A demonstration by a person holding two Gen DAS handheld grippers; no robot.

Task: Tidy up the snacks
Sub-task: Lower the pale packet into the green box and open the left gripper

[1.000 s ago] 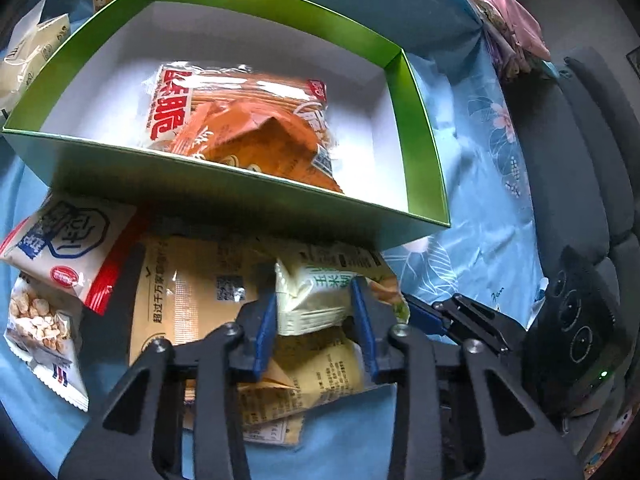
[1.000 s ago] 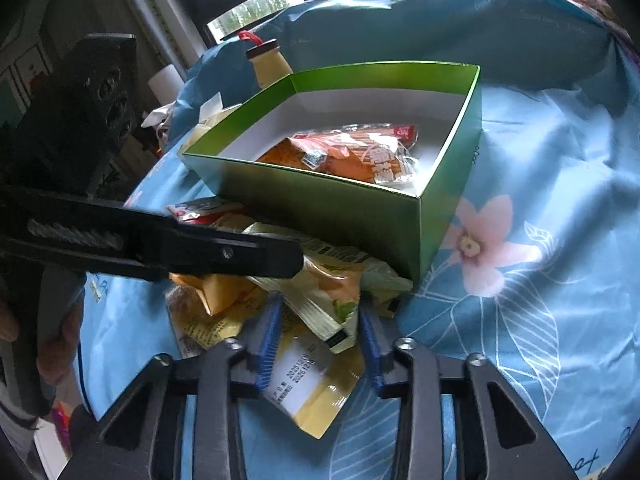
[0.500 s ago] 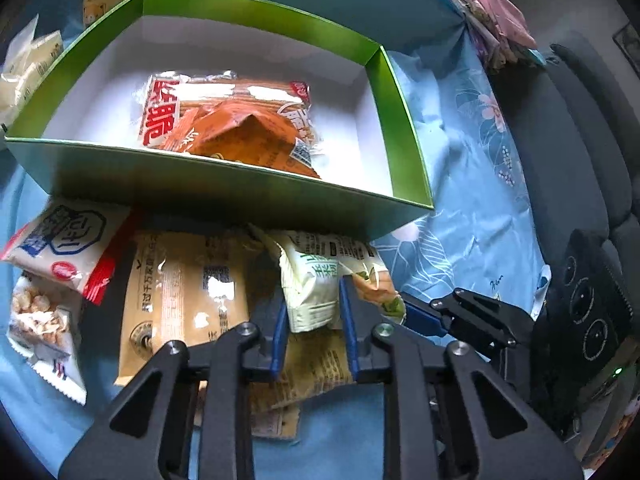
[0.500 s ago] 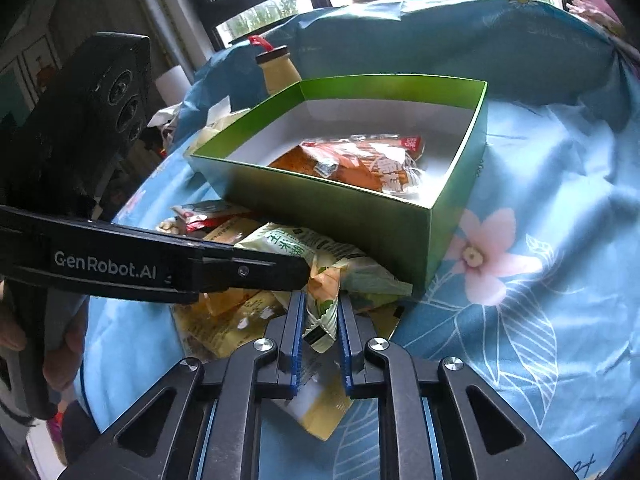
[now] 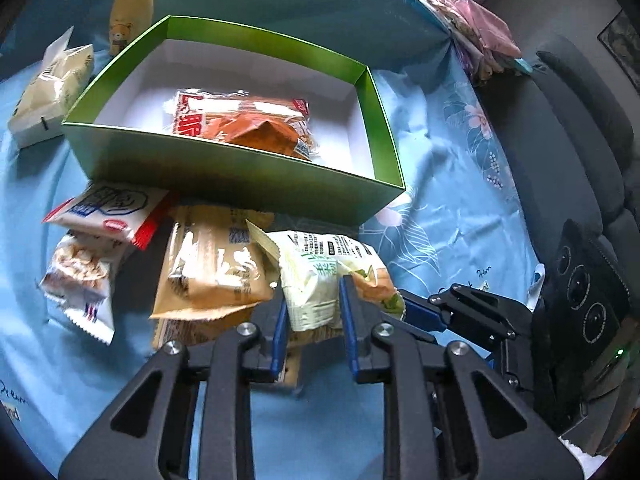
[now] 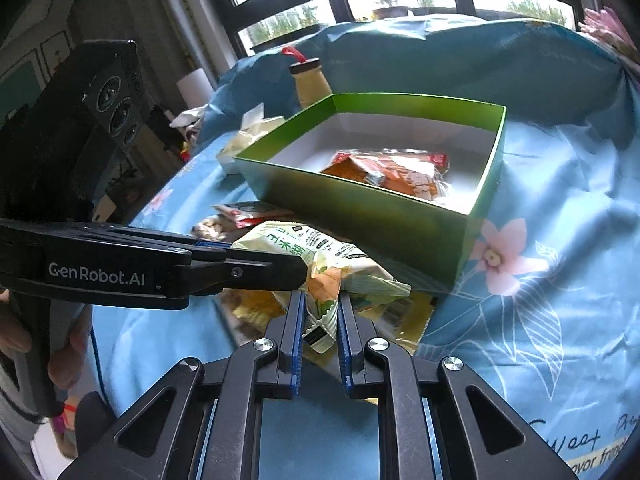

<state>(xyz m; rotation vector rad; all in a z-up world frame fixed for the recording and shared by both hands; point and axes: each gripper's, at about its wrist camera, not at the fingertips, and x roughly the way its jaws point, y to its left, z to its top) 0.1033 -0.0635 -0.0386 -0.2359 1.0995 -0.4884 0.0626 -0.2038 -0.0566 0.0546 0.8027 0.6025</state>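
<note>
Your left gripper (image 5: 312, 312) and your right gripper (image 6: 319, 320) both pinch the same pale green snack packet (image 5: 316, 276), each at one end, just near the green box (image 5: 240, 176). Farther inside this box lies an orange snack packet (image 5: 248, 124).

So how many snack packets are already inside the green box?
2, as far as shows: a clear packet with red lettering lying flat on the floor of the green box, and an orange packet on top of it. The near wall may hide more.
</note>
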